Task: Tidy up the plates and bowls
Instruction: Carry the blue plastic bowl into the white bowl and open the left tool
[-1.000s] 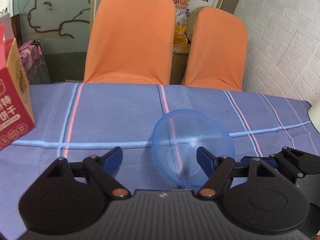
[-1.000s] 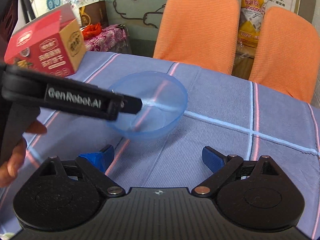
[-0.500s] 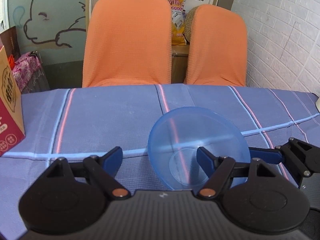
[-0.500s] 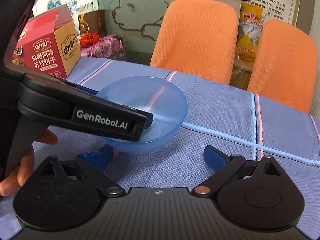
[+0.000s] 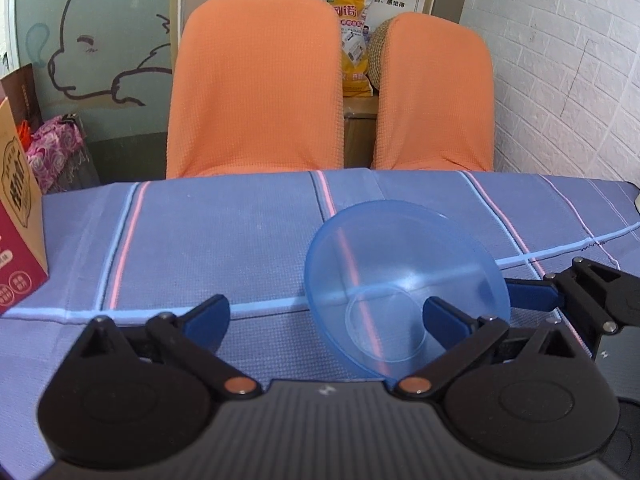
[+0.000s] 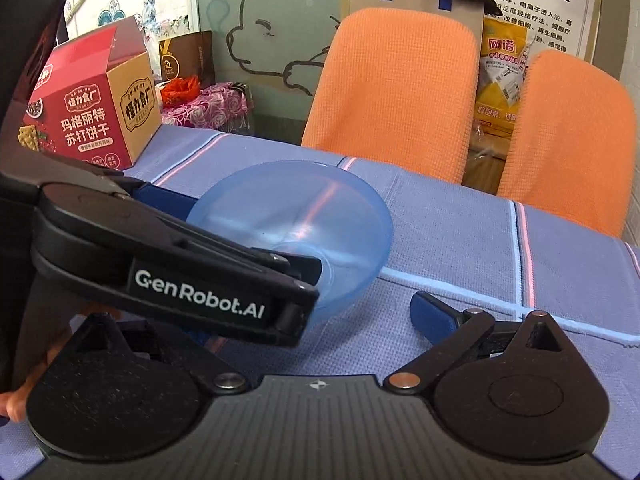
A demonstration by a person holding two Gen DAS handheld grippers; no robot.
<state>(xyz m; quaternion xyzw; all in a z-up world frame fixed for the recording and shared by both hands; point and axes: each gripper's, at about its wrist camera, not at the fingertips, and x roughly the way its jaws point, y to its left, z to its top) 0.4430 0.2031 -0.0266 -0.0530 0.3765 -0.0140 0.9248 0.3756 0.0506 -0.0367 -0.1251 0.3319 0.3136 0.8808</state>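
Observation:
A translucent blue bowl (image 5: 404,280) sits tilted on the striped blue tablecloth (image 5: 200,240), its mouth turned toward the left wrist camera. My left gripper (image 5: 324,316) is open wide. Its right finger (image 5: 444,320) reaches into the bowl, while its left finger (image 5: 208,316) stays well outside the rim. In the right wrist view the bowl (image 6: 320,216) lies just ahead, and the left gripper's near finger (image 6: 224,280) crosses it from the left. My right gripper (image 6: 310,312) is open just short of the bowl and holds nothing. Its left fingertip is hidden.
A red cracker box (image 6: 92,120) stands at the table's far left. Two orange chairs (image 5: 256,88) (image 5: 432,96) line the far edge. A white brick wall (image 5: 560,80) closes the right side. A person's hand (image 6: 8,404) shows at the lower left.
The left gripper has slid further across the bowl in the right wrist view. The bowl stays at its right finger and looks more tilted. The box has drifted left in the left wrist view.

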